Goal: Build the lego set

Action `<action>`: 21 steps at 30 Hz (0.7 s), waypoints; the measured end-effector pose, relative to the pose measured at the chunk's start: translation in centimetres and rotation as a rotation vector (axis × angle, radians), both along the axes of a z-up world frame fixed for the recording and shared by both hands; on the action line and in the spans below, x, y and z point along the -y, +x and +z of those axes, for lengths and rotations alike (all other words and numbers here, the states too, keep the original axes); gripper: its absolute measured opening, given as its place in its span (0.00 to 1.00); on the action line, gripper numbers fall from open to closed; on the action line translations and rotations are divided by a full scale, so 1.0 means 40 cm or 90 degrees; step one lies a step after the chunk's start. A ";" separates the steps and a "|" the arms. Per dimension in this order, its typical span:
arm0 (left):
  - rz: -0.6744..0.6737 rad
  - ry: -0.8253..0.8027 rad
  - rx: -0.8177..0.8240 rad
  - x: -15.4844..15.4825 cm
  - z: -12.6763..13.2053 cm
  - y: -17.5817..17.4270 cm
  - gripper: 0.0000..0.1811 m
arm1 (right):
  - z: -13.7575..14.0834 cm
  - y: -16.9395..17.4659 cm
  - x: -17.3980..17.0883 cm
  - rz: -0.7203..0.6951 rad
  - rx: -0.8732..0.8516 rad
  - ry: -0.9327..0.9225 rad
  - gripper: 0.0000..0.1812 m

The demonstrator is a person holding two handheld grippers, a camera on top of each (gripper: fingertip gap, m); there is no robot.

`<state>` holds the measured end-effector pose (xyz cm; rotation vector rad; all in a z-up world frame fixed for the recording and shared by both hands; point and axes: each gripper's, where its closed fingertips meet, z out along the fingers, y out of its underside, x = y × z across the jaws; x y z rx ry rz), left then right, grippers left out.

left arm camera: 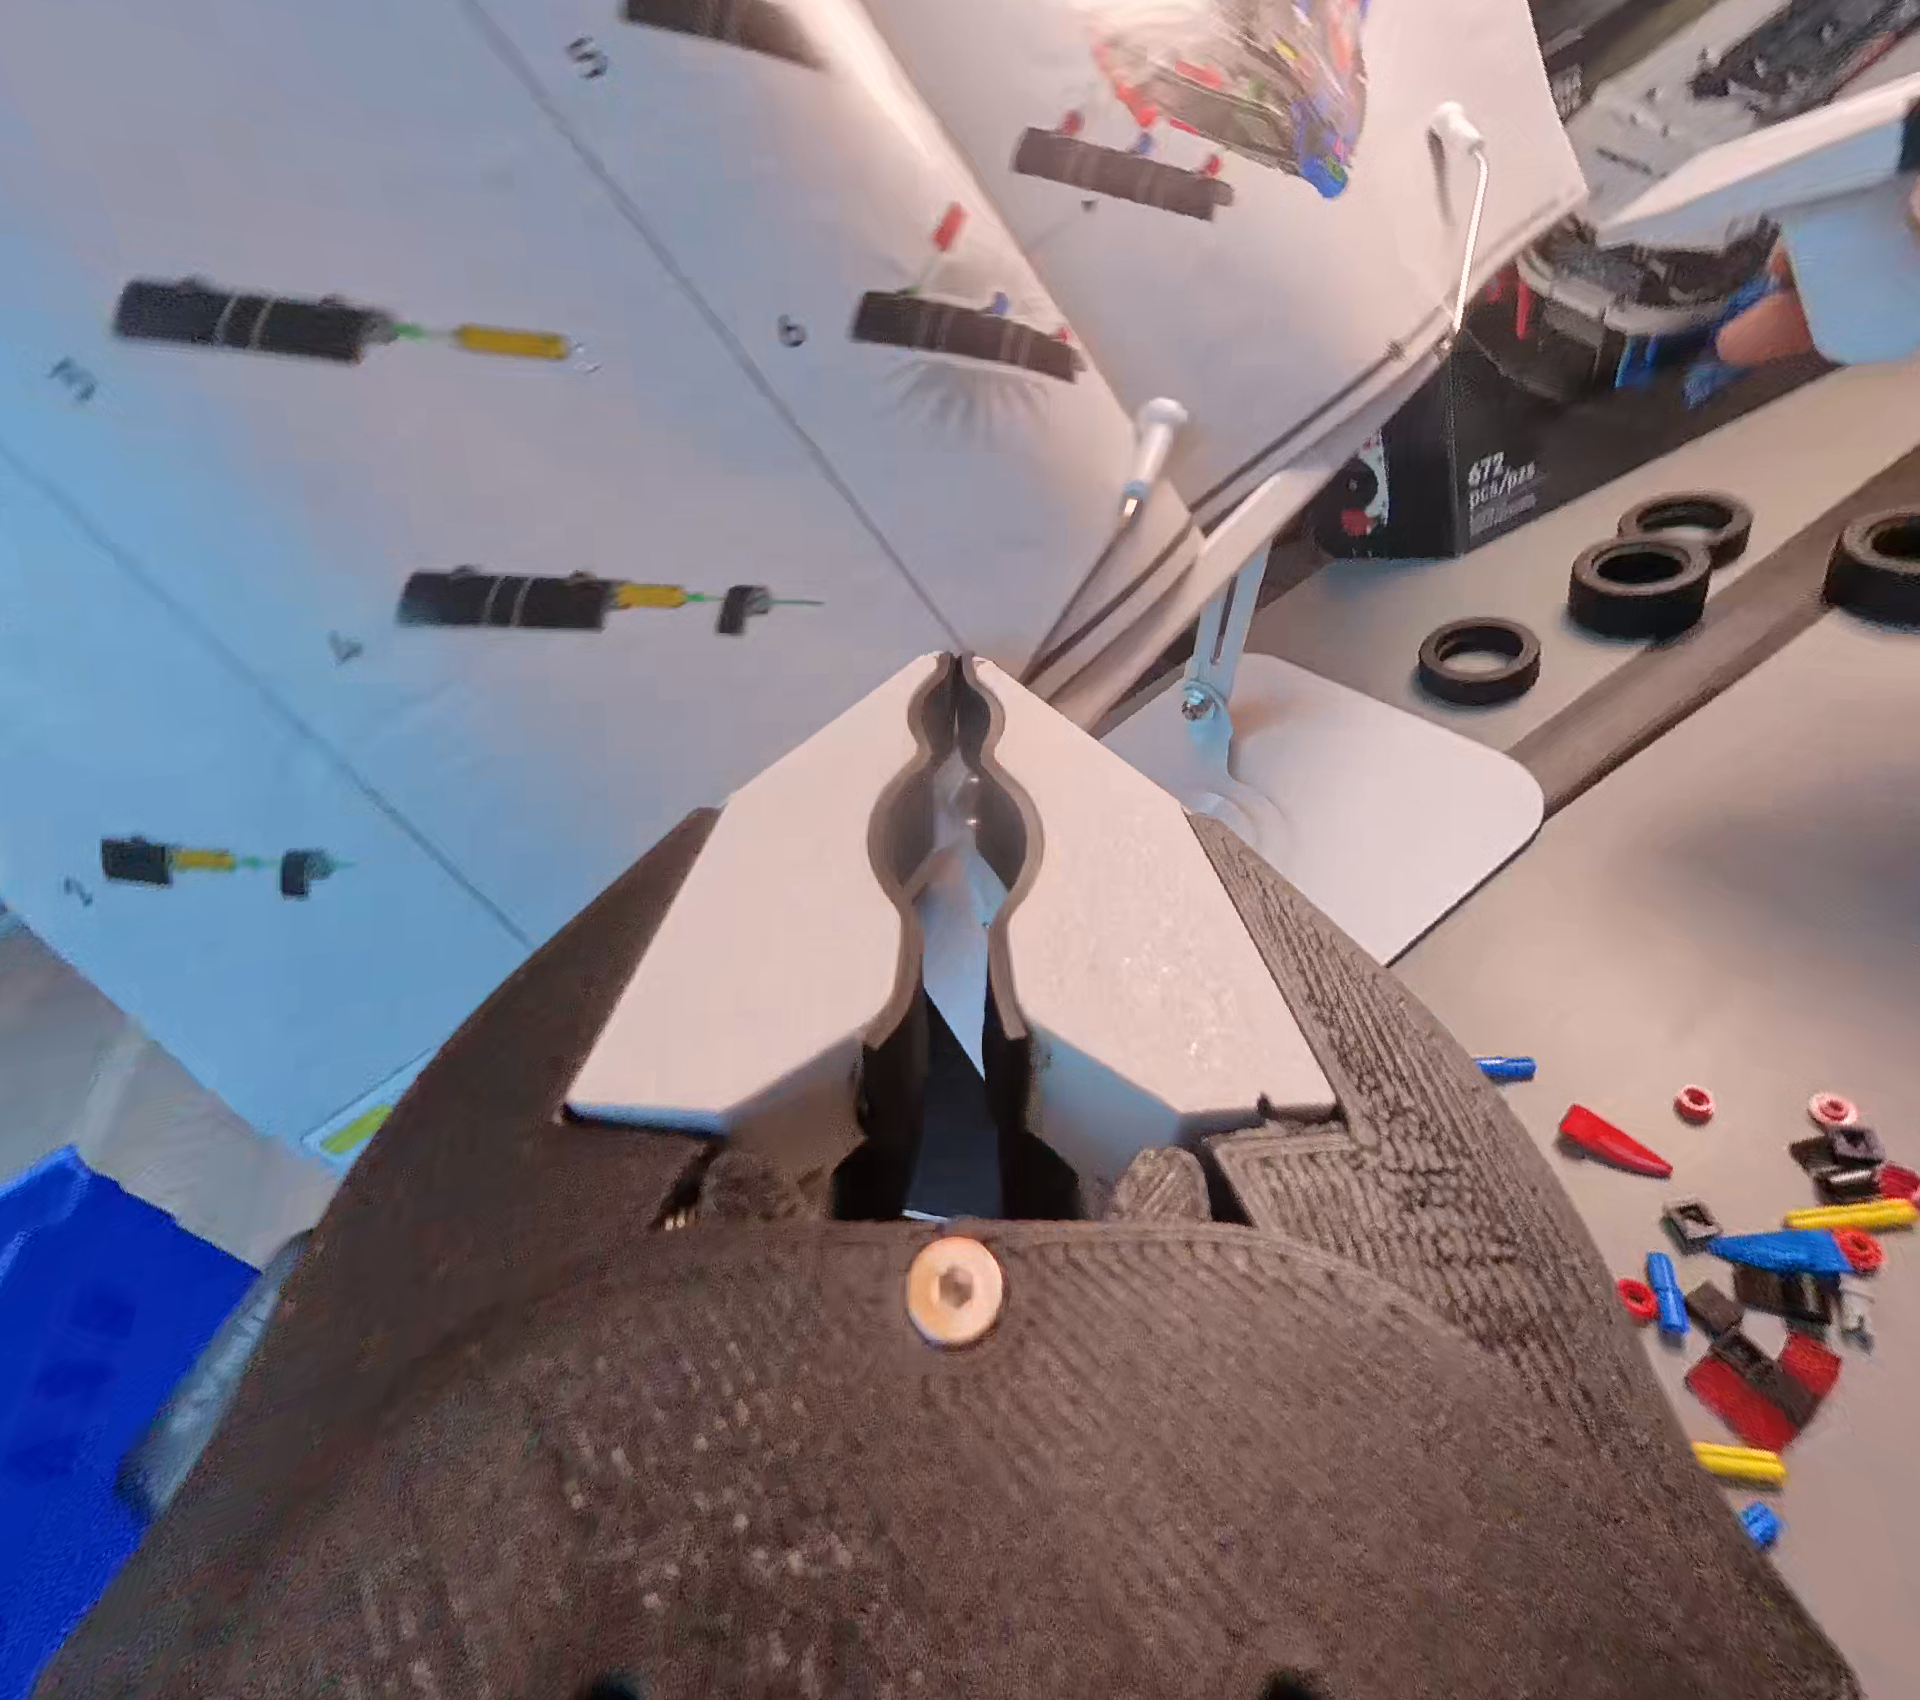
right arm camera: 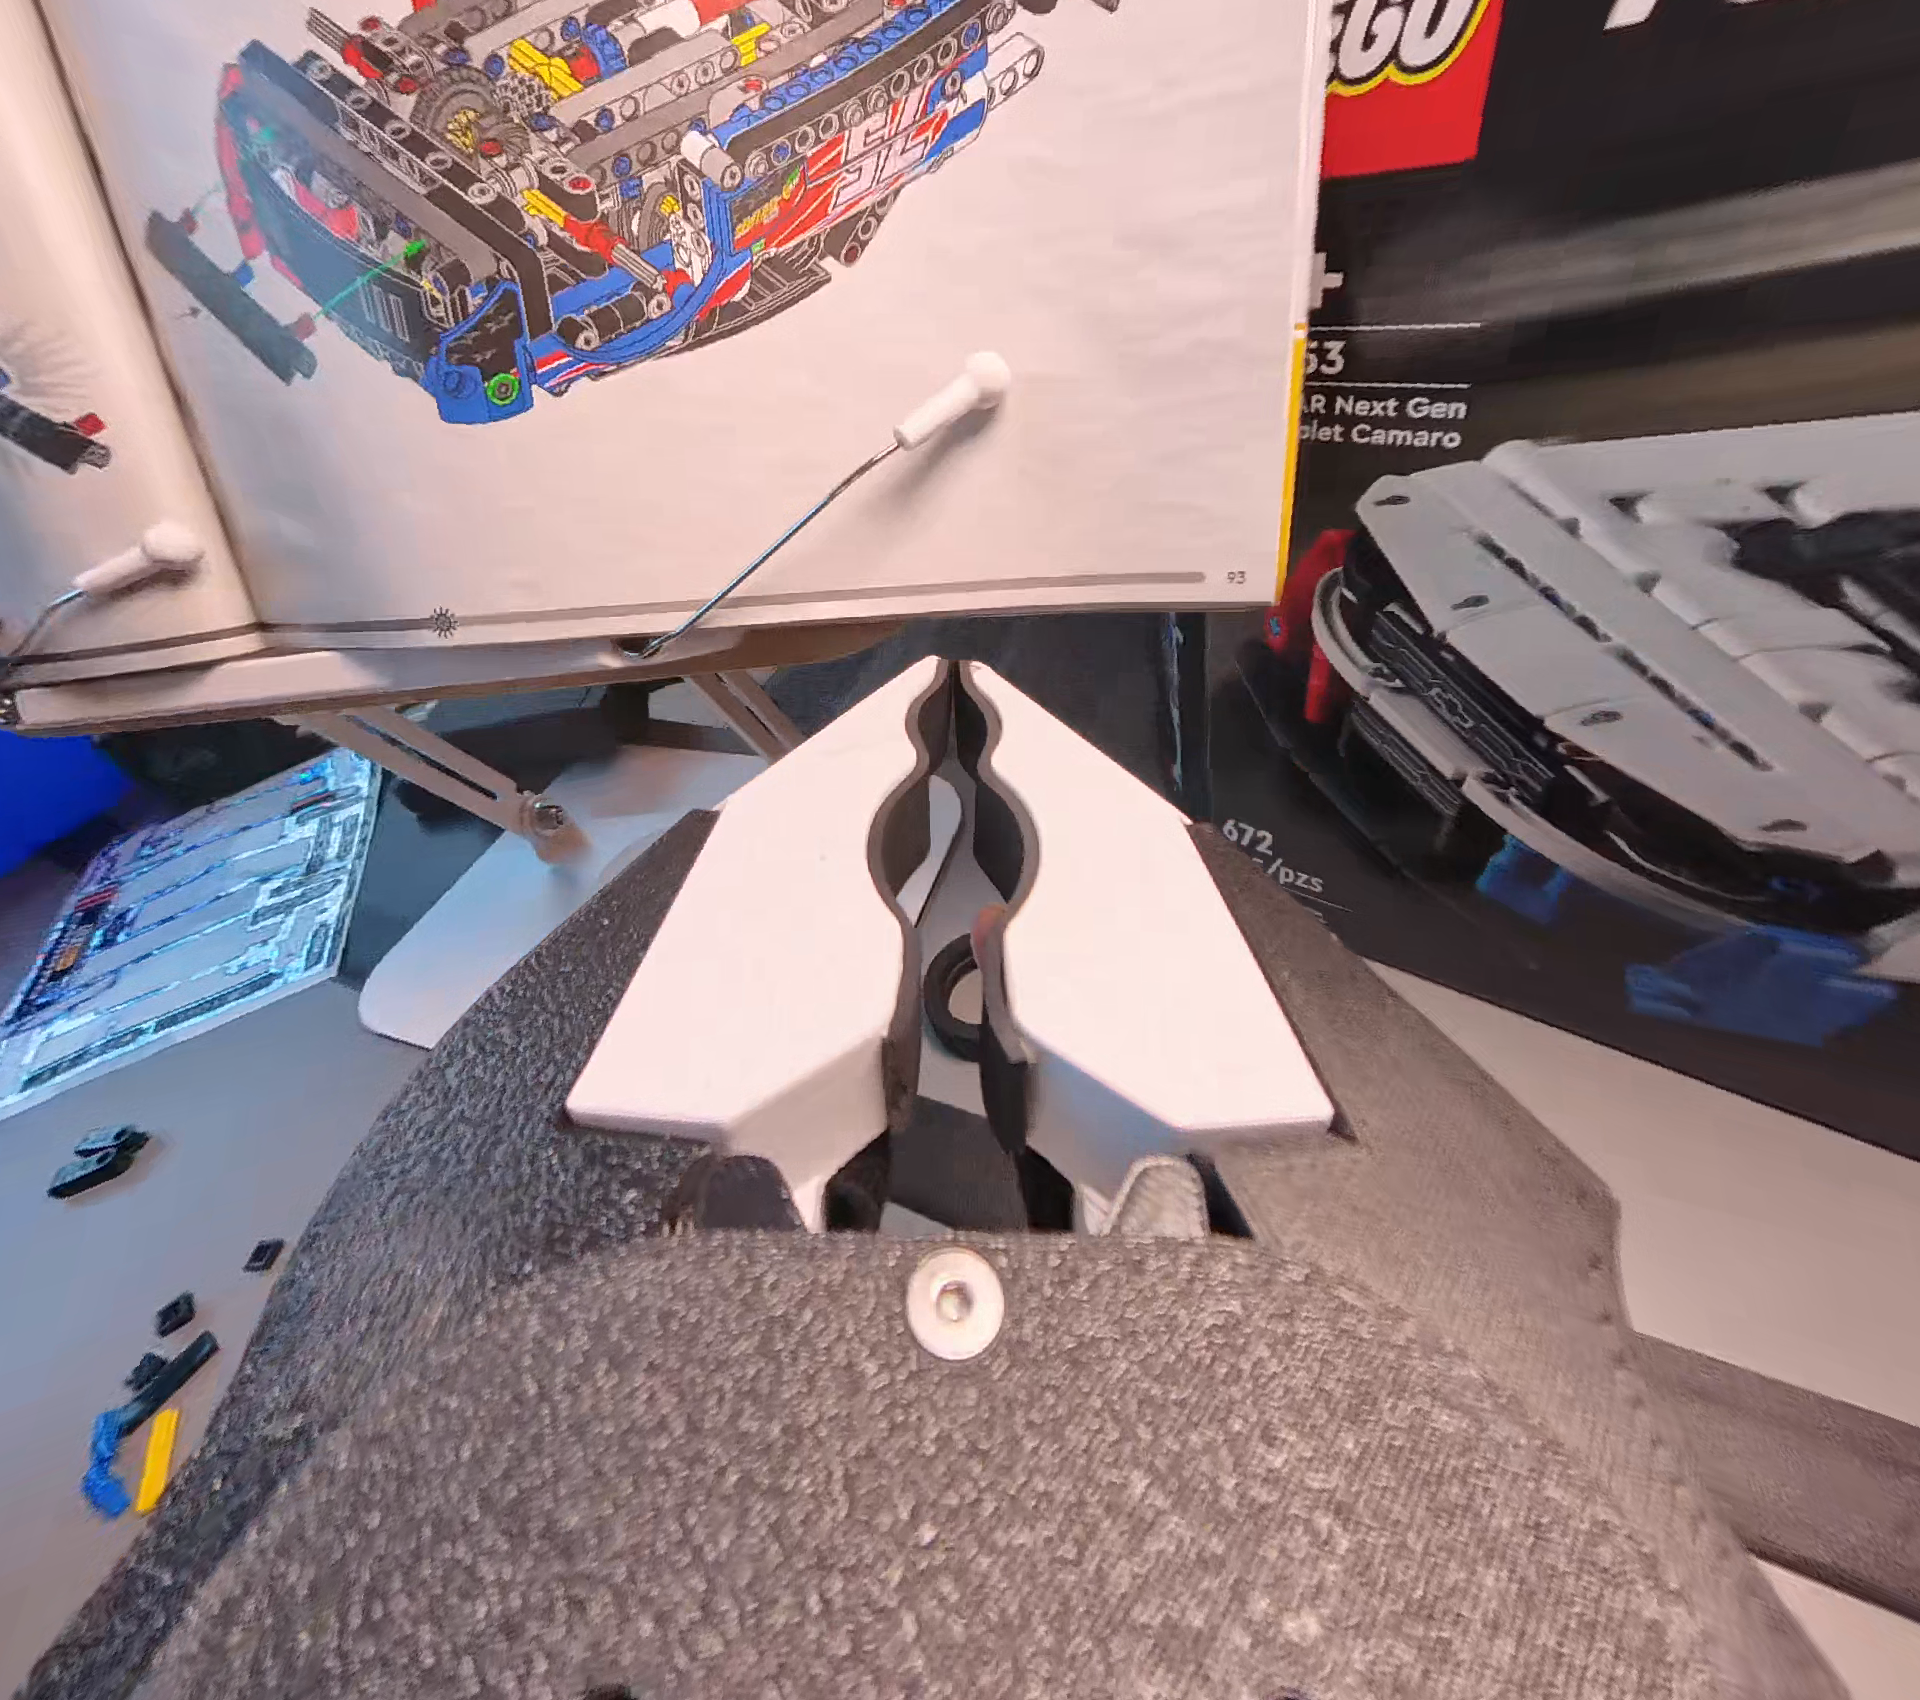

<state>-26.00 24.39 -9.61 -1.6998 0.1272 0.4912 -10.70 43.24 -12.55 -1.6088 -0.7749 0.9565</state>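
My left gripper (left arm camera: 957, 665) is shut and empty, its tips close to the open instruction booklet (left arm camera: 499, 216) on a white stand (left arm camera: 1382, 809). Loose lego pieces (left arm camera: 1766, 1255), red, blue, yellow and black, lie on the grey table at the lower right. Black tyres (left arm camera: 1642, 582) lie farther back. My right gripper (right arm camera: 954, 668) is shut and empty, pointing at the lower edge of the booklet's right page (right arm camera: 727, 196), which shows a car chassis. A black tyre (right arm camera: 951, 990) shows through the gap between its fingers. A few small pieces (right arm camera: 135, 1442) lie at its left.
The black lego box (right arm camera: 1621, 403) stands behind and right of the stand. A sticker sheet (right arm camera: 197, 902) lies on the table at left. A blue bin (left arm camera: 73, 1401) sits at the lower left. The other gripper (left arm camera: 1818, 237) shows at the upper right in the left wrist view. Spacing between my two grippers at the tips: around 25 cm.
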 end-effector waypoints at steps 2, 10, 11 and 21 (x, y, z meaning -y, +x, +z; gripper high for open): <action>-0.005 0.044 0.097 0.028 0.008 -0.038 0.00 | 0.028 0.031 -0.005 -0.011 -0.016 0.043 0.04; -0.084 -0.002 -0.028 0.013 0.014 0.066 0.12 | 0.064 -0.073 0.015 -0.002 0.020 -0.021 0.14; -0.069 -0.023 -0.032 0.000 0.007 0.064 0.15 | 0.058 -0.083 0.012 -0.016 0.020 -0.023 0.09; -0.067 -0.035 0.006 -0.026 -0.012 0.024 0.02 | 0.011 -0.064 0.037 0.016 -0.058 -0.030 0.05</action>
